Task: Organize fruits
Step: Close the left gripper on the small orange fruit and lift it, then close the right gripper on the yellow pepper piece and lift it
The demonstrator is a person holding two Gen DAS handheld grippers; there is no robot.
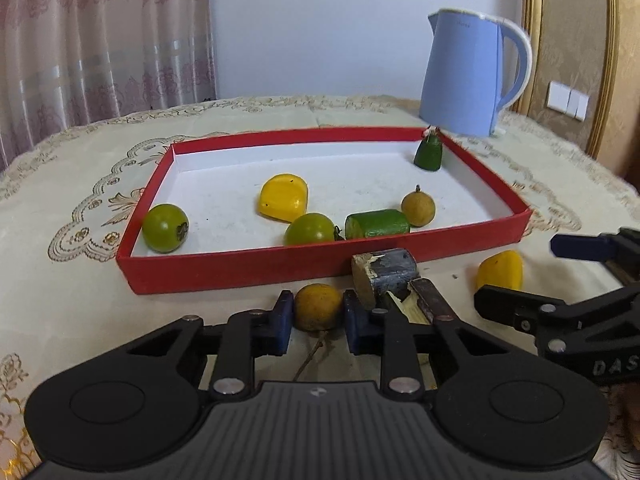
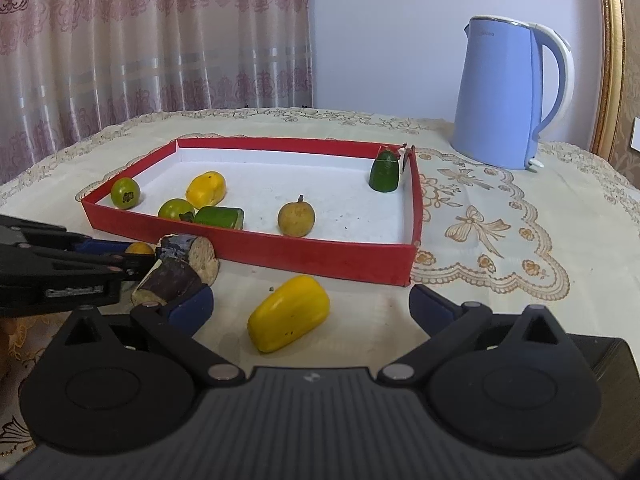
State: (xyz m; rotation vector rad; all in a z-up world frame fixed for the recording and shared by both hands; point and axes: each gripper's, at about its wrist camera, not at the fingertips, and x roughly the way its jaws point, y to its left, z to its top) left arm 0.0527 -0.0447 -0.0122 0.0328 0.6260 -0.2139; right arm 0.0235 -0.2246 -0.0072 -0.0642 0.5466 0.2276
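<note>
Red tray [image 1: 224, 270] on the tablecloth [image 1: 80, 184], serving as the collecting place for the fruits. Six pieces lie inside it: two green round fruits [image 1: 165, 227] [image 1: 310, 229], a yellow piece [image 1: 283, 197], a green cut cylinder [image 1: 377, 223], a tan round fruit [image 1: 418, 209], and a green wedge [image 1: 429, 153] upright in the far right corner. By this count the task appears past the halfway mark.

Four pieces remain outside, all just near of the tray's front wall. A tan round fruit [image 1: 318, 306] sits between the fingers of the left gripper [image 1: 318, 316], whose blue pads touch both its sides: clenched on it, the fruit apparently resting on the cloth. The right gripper [image 2: 312, 304] stands spread wide, grasping nothing; a yellow fruit [image 2: 289, 313] lies between its fingers, untouched by either.

Two dark sugarcane-like stubs [image 1: 384, 274] [image 2: 170, 284] lie between the grippers, just right of the left gripper's right finger and against the right gripper's left finger; they crowd both grasps and, in judgement, may be nudged on lifting. The front wall itself must be cleared by each fruit carried in.

Far right, well apart from the tray: a blue kettle [image 2: 506, 96]; curtain [image 2: 152, 40] behind
</note>
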